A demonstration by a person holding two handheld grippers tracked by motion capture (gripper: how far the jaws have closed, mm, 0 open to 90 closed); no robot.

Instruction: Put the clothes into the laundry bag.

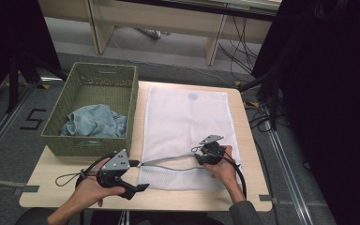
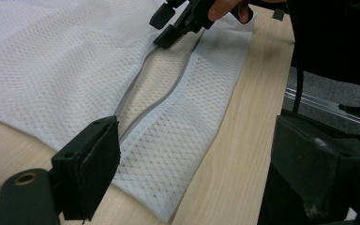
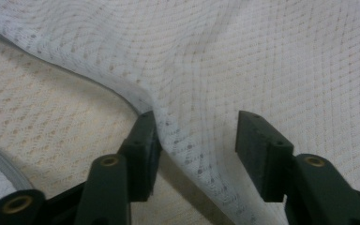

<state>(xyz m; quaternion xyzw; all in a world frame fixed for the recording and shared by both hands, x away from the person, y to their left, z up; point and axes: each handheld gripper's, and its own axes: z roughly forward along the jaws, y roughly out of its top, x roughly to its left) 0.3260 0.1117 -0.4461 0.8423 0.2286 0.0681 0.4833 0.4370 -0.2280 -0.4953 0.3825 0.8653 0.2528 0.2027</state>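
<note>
Mesh laundry bag (image 1: 187, 126) flat on the bench (image 1: 248, 187), right gripper (image 3: 194, 136) jaws half apart around the raised zipper edge, left gripper (image 2: 187, 154) jaws wide apart, so could easily pinch both layers.

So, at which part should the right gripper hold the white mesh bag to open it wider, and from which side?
Probably the upper edge of the open zipper slit on the mesh bag. The right gripper comes from inside the slit, one jaw under that raised edge, one above. The edge is lifted there, so a jaw can slide beneath.
</note>
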